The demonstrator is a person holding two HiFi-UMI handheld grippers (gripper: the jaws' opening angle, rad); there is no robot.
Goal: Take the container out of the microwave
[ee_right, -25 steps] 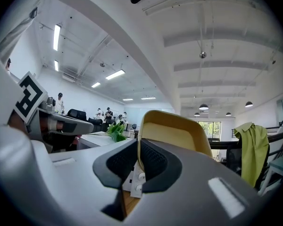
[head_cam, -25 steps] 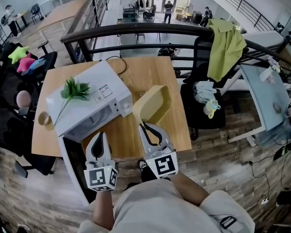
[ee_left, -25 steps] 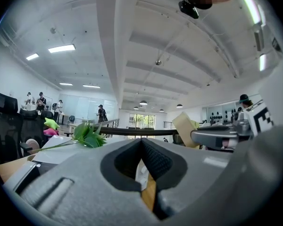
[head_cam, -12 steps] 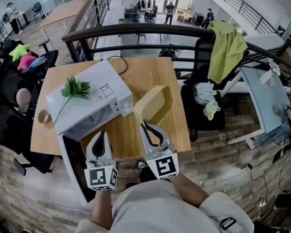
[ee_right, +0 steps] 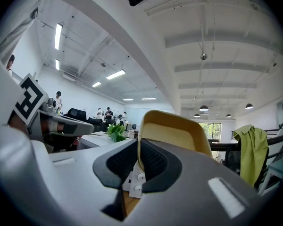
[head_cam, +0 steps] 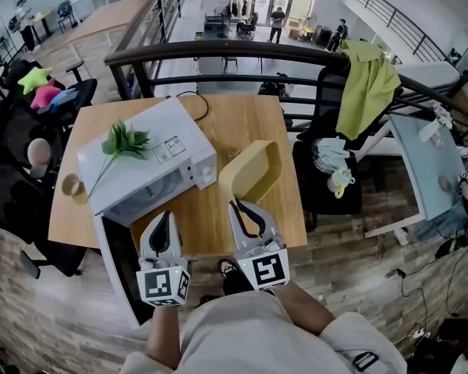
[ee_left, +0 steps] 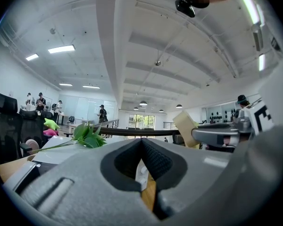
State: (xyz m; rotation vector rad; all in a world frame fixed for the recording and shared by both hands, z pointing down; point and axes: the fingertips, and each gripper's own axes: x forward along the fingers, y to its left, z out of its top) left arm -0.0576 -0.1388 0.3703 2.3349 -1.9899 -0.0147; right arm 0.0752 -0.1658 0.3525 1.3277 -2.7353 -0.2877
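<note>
Pinching the rim of the yellow container, the right tongs hold it tilted above the wooden counter, just right of the white microwave. The left tongs are pressed together on nothing, beside the microwave's open door. A green sprig lies on the microwave's top.

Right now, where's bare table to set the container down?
Biggest bare patch: table behind the container, between the microwave and the right edge; a cable lies at its far left corner. Narrower strip at the near edge, between left tongs and right tongs. Left side is crowded: microwave, its open door, tape roll.
</note>
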